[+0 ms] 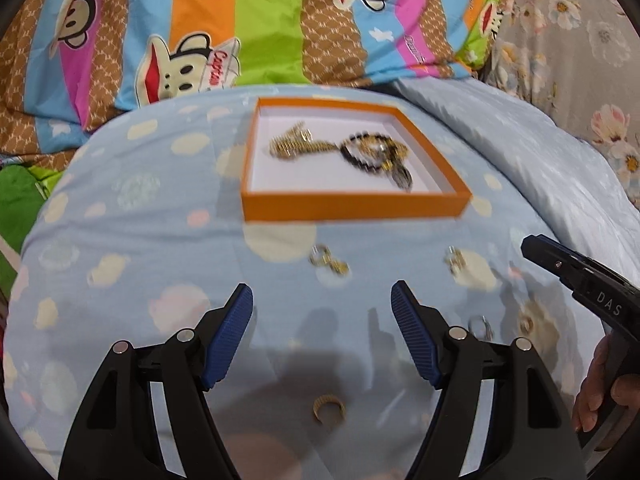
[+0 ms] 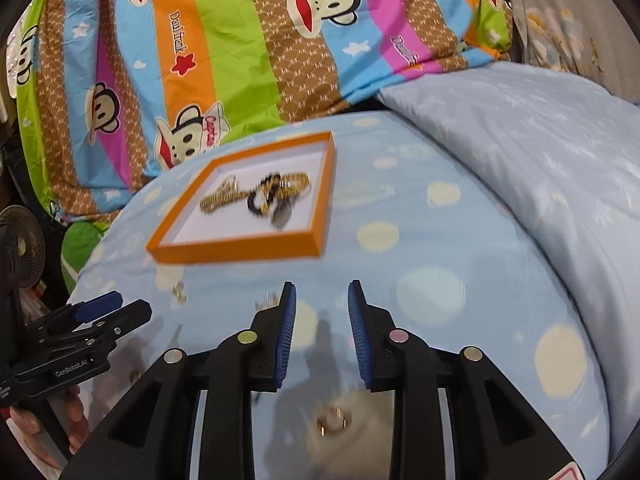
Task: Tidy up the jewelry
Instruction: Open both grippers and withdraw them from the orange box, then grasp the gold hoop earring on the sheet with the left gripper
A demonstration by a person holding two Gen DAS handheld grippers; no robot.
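Note:
An orange box (image 1: 352,204) (image 2: 236,250) with a white floor lies on the blue spotted bedspread (image 1: 160,240). It holds gold chains (image 1: 296,145) and a black bead bracelet (image 1: 360,151). Loose pieces lie on the cloth nearer me: a gold earring (image 1: 329,261), another gold piece (image 1: 454,258), a silver ring (image 1: 480,326) and a gold ring (image 1: 526,324). My left gripper (image 1: 322,290) (image 2: 126,305) is open and holds nothing; a wide gold ring (image 1: 329,408) lies below it. My right gripper (image 2: 322,290) (image 1: 536,246) is open a little, holds nothing, and hovers over a blurred gold ring (image 2: 332,420).
A bright striped monkey-print quilt (image 1: 200,32) is bunched up behind the box. A pale blue pillow (image 2: 520,140) rises at the right, with floral cloth (image 1: 580,60) beyond it. A small fan (image 2: 20,236) stands off the bed's left edge.

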